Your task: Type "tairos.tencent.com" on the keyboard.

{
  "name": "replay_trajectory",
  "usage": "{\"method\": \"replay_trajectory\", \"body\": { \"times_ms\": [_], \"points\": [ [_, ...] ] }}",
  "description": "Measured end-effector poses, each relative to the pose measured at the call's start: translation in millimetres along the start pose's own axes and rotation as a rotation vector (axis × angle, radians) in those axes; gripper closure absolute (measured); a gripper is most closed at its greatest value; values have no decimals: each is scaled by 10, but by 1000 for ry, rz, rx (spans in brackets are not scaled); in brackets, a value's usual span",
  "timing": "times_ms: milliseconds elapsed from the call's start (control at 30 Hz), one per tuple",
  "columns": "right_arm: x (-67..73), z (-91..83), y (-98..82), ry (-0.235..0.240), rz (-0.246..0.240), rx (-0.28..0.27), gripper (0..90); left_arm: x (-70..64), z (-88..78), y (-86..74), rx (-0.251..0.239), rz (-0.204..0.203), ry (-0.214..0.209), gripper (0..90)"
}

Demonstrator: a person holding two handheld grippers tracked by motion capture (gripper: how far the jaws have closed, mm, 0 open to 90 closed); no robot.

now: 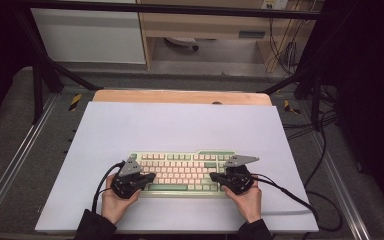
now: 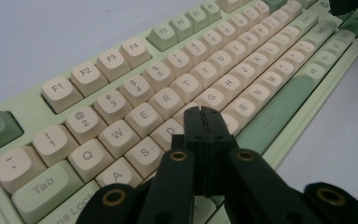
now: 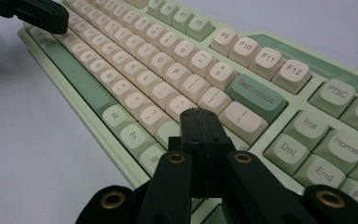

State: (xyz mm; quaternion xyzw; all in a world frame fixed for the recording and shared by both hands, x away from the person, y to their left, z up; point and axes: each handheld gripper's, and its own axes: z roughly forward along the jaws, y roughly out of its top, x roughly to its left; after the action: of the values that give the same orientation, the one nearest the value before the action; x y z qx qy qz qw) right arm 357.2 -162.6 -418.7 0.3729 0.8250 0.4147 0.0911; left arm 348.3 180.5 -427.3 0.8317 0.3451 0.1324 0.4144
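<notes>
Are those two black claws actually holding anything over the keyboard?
No. The left gripper and right gripper have their jaws shut together with nothing between them, poised over the keyboard.

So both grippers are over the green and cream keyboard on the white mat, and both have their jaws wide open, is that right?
Not quite. Both grippers are over the keyboard on the white mat, but their jaws are shut, not open. The left gripper view shows the left gripper pressed together, and the right gripper view shows the right gripper likewise.
</notes>
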Motion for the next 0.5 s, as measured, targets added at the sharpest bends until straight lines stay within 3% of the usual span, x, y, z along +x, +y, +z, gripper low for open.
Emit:
{"method": "replay_trajectory", "body": {
  "times_ms": [500],
  "points": [
    [-7,2,-9,1,0,-3,900,-25,54,-17,14,11,-6,900]
  ]
}}
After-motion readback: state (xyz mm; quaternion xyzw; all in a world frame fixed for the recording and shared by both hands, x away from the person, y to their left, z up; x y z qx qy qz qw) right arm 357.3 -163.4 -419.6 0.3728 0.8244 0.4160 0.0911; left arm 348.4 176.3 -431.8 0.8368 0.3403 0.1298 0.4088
